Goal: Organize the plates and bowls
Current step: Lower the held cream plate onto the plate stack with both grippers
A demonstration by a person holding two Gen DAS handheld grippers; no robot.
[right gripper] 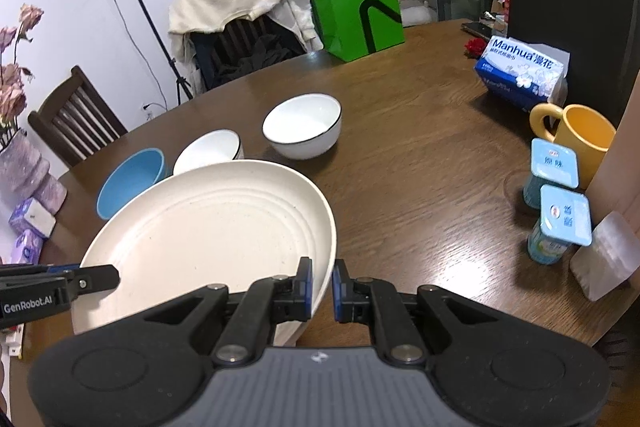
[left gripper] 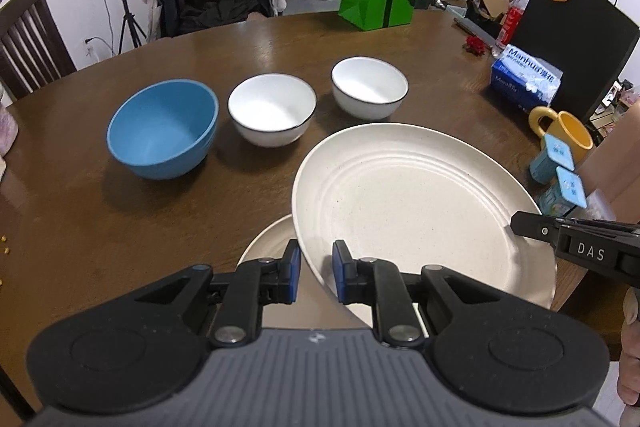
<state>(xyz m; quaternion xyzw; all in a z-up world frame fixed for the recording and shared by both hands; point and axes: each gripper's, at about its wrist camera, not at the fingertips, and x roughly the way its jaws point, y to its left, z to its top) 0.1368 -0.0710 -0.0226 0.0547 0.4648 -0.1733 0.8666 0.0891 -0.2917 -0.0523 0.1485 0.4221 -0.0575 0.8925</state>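
Both grippers carry one cream plate [left gripper: 400, 203]: the left gripper [left gripper: 316, 275] fingers pinch its near-left rim, the right gripper [right gripper: 322, 289] fingers pinch the opposite edge. It hangs tilted above a second plate [left gripper: 268, 243] on the table [left gripper: 80, 227], which lies beneath the left fingers. Judging by this, stacking is in hand; next comes levelling and lowering. The held plate is speckled, with concentric ridges.

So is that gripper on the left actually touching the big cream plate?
Touching. In the left wrist view the left gripper has its blue pads either side of the cream plate's rim, pinching it, with the plate lifted off the table.
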